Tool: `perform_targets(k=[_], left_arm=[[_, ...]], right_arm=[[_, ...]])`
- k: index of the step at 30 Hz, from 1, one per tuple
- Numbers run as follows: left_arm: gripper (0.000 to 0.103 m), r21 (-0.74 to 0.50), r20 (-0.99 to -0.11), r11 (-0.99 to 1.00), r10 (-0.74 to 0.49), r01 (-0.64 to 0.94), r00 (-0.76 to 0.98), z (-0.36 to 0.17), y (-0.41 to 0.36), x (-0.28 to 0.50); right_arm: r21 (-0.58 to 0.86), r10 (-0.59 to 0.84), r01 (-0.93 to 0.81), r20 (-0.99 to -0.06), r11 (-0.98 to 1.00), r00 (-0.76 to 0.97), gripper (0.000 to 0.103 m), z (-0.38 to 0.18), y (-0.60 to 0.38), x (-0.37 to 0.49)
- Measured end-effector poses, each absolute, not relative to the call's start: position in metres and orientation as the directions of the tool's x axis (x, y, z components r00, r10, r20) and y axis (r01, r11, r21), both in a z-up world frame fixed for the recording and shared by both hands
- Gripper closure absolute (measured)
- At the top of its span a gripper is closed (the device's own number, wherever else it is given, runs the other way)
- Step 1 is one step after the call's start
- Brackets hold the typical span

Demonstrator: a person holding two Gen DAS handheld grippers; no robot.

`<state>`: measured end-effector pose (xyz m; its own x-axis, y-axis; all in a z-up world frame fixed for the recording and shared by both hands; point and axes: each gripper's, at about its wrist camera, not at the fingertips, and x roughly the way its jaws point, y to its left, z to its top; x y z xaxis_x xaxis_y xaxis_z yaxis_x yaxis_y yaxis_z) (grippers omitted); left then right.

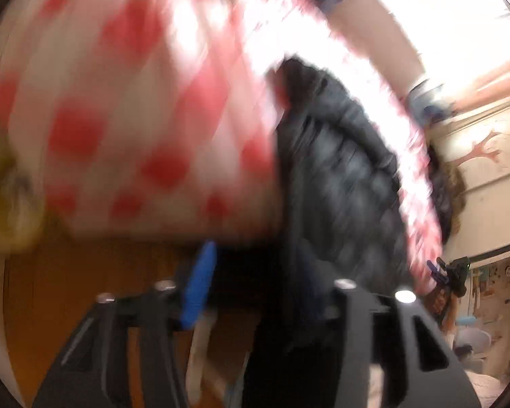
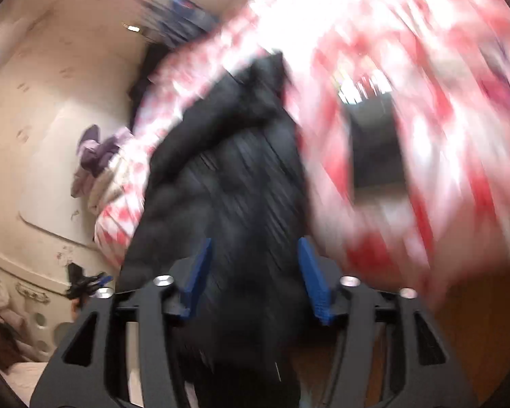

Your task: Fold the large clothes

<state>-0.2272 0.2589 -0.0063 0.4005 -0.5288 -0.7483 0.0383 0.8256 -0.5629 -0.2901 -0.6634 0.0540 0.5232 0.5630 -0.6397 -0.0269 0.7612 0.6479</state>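
Black puffer jacket (image 2: pixel 227 183) hung lifted between both tongs over the red-checked bedding (image 2: pixel 408 68), apparently to shake it flat for folding, the right gripper (image 2: pixel 255 282) half-open around its cloth, the left gripper (image 1: pixel 272 289) too blurred to judge.

We find both cameras mounted behind their fingers, looking forward along them. The left wrist view sits very close to the black jacket (image 1: pixel 336 176), facing it from the jacket's left, with the red-and-white checked cloth (image 1: pixel 119 119) behind it. The right wrist view faces the same black jacket (image 2: pixel 227 187) equally close, with the checked cloth (image 2: pixel 408 102) beyond. Both views share jacket and cloth. Each is heavily motion-blurred. The cream wall (image 2: pixel 51 102) lies left of the jacket.
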Motion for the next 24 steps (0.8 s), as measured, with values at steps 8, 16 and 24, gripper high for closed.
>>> perform_targets(k=[8,16,24], left_arm=[[0.031,-0.468,-0.643,0.790,-0.612,0.397,0.461,0.042,0.064,-0.071],[0.031,-0.414,-0.779,0.879,-0.477,0.237,0.408,-0.066,-0.025,0.068],[0.027,-0.399,-0.824,0.899,-0.437,0.179,0.361,-0.081,-0.014,0.066]], right_arm=[[0.497,0.532,-0.239,-0.610,0.834,0.587,0.026,0.075,-0.521,-0.098],[0.378,0.348,-0.012,-0.839,0.926,0.419,0.029,-0.066,-0.517,0.014],[0.427,0.382,-0.045,-0.751,0.903,0.539,0.016,-0.028,-0.543,-0.020]])
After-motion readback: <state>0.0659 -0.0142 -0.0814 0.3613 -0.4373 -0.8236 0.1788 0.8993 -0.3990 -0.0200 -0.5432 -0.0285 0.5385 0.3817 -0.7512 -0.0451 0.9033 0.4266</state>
